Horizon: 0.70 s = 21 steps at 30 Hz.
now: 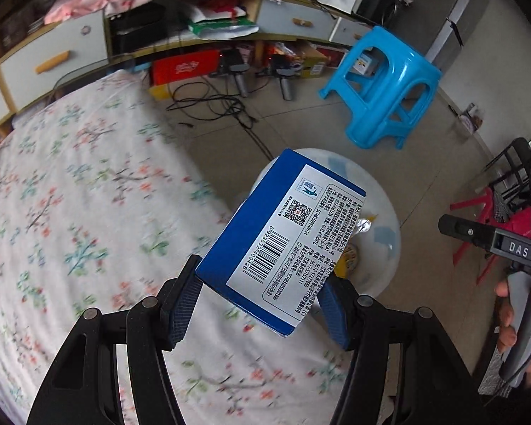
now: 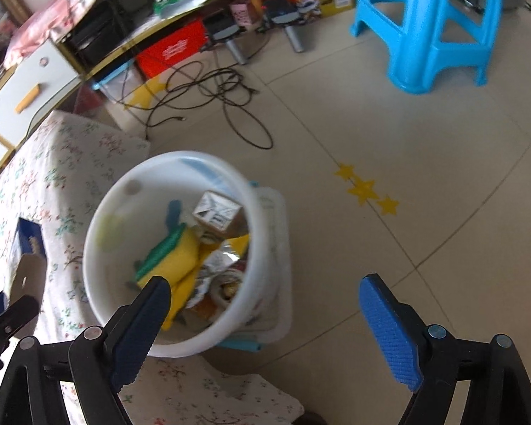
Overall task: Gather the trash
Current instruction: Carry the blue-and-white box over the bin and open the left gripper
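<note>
Left wrist view, nearest field: the left gripper [image 1: 260, 294] was seen closed on the blue carton [image 1: 283, 241], its two blue pads pressed against opposite sides of the carton's near end. The carton was held clear of the floral bedspread [image 1: 88, 194], with its long axis running up and away from the jaws, tilted toward the right, and its printed label and barcode turned to the camera.

Just beyond the carton's far end, and partly hidden behind it, the white bucket [image 1: 382, 265] was shown standing at the edge of the bed on the tiled floor [image 1: 318, 124]. The carton was thus placed between the claw and the bucket, its far end already overlapping the bucket's mouth in this view; whether it stood directly above the opening could not be told from this view alone.

Right wrist view: the right gripper [image 2: 265, 318] was seen spread wide and holding nothing, one finger over the bucket's near rim [image 2: 180, 347] and the other over bare floor. Earlier-collected scraps, among them a yellow-and-green sponge [image 2: 173, 258] and a small grey box [image 2: 217, 212], were seen lying inside. The carton [image 2: 30, 241] was visible at the left edge, over the bedspread beside the bucket.

Judgement: the left hand was taken to be the working one, and the coming move was judged to be a short carry forward and rightward, then release.

Farther off, a blue stool [image 1: 382, 85] and loose cables [image 2: 209, 88] were shown.
</note>
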{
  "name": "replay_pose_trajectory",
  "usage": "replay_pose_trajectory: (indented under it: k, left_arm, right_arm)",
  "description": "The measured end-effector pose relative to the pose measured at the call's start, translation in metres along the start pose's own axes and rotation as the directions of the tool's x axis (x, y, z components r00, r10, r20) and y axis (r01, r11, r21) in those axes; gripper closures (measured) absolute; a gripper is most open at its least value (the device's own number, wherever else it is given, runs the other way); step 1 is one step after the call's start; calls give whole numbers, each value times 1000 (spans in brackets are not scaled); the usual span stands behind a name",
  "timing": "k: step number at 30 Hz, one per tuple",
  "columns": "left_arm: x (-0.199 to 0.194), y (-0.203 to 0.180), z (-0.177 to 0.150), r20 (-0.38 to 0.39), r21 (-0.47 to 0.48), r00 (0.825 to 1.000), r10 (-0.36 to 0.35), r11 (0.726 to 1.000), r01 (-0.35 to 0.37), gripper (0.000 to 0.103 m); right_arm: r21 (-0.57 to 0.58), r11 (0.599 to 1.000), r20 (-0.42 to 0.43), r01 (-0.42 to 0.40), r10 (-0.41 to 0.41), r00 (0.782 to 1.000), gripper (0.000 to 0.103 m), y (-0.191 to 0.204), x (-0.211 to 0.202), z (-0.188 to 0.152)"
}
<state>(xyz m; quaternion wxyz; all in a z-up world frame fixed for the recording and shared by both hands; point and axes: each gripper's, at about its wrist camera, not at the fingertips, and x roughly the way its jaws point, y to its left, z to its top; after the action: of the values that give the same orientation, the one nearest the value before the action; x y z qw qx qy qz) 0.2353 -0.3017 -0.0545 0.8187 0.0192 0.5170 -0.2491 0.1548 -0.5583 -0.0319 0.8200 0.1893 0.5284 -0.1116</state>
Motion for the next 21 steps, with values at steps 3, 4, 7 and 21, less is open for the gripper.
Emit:
replay_pose_trajectory:
  k: [3, 4, 7, 21]
  left_arm:
    - [9, -11, 9, 12, 7, 999, -33, 999, 33, 37]
    - [12, -14, 12, 11, 14, 999, -50, 999, 50, 32]
    - [14, -20, 15, 34, 34, 999, -11, 999, 10, 6]
    - [-47, 25, -30, 77, -22, 992, 104, 995, -102, 4]
  right_arm:
    - [27, 1000, 0, -6, 6, 1000, 13, -12, 0, 1]
    - [33, 999, 0, -7, 7, 1000, 13, -15, 0, 2]
    - [42, 999, -1, -7, 7, 1000, 13, -20, 0, 2]
    - [26, 995, 41, -99, 98, 994, 12, 9, -20, -10]
